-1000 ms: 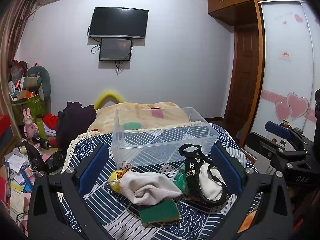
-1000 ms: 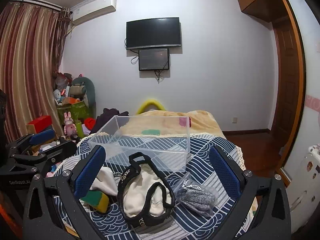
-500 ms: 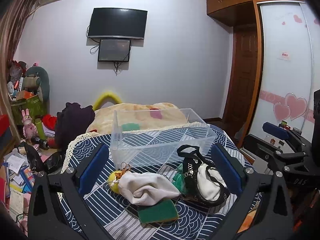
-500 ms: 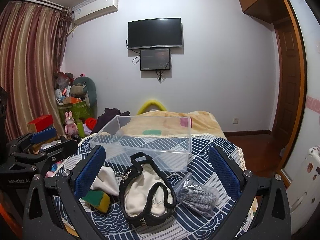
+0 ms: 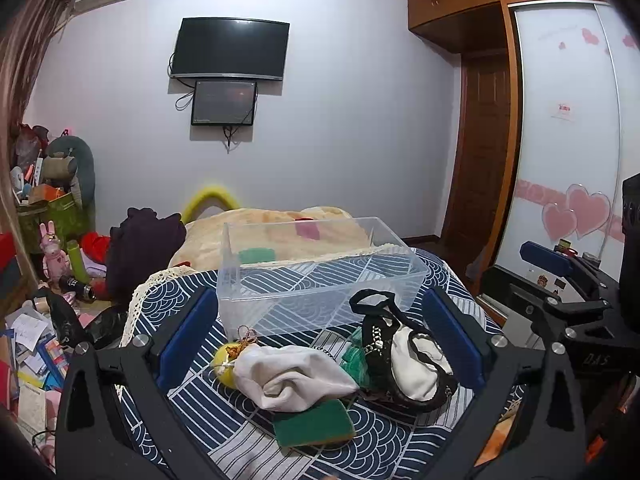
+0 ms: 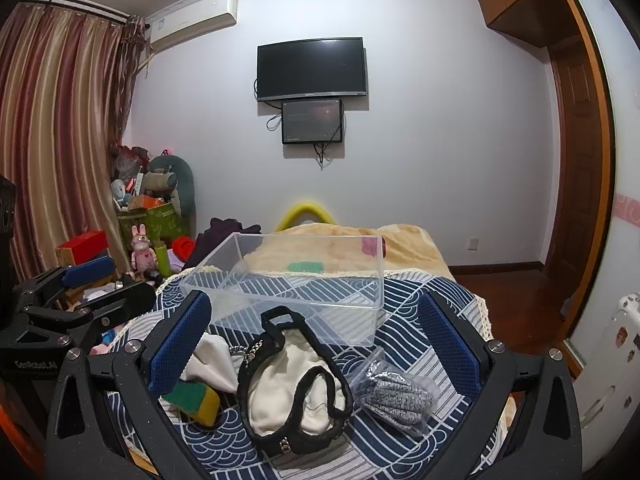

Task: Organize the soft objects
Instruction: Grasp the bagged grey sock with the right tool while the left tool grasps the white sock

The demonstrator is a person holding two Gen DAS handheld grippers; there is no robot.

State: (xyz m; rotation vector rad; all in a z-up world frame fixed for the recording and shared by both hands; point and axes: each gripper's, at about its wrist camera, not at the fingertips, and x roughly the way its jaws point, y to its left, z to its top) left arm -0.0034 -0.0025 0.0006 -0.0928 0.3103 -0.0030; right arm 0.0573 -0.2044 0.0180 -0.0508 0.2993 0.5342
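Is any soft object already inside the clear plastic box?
No, the clear plastic box shows only the patterned cover through its bottom.

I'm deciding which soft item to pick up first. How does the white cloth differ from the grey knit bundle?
The white cloth is bare, plain white and crumpled; the grey knit bundle is speckled grey and sealed in a clear plastic bag. The white cloth lies on the green sponge, left of the black-trimmed pouch; the grey knit bundle lies alone on its right. Both rest on the patterned bedspread, outside the clear bin.
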